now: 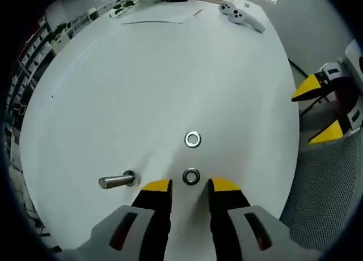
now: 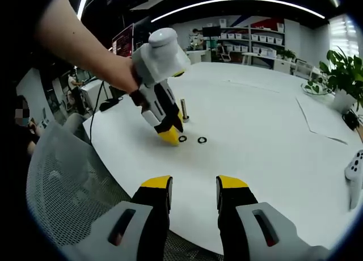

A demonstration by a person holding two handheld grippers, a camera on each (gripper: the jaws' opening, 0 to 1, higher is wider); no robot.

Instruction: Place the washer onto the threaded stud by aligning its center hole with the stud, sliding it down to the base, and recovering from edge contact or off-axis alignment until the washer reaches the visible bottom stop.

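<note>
The left gripper [image 1: 190, 185] hovers low over the table [image 1: 142, 85], jaws parted and empty, with a washer [image 1: 191, 176] lying flat just ahead of its tips. A second washer [image 1: 193, 139] lies beyond. The stud [image 1: 116, 181] stands near the table's edge. The right gripper [image 2: 193, 184] waits off the edge, open and empty.

The left gripper [image 1: 190, 186] points steeply down, held by a bare forearm [image 2: 85, 42], jaws parted. The right gripper [image 2: 193, 183] hangs back, jaws apart, empty.

Left gripper view hovering close above the table [image 1: 142, 91], looking down; right gripper view farther back off the edge, both catching the washers [image 2: 182, 139].
</note>
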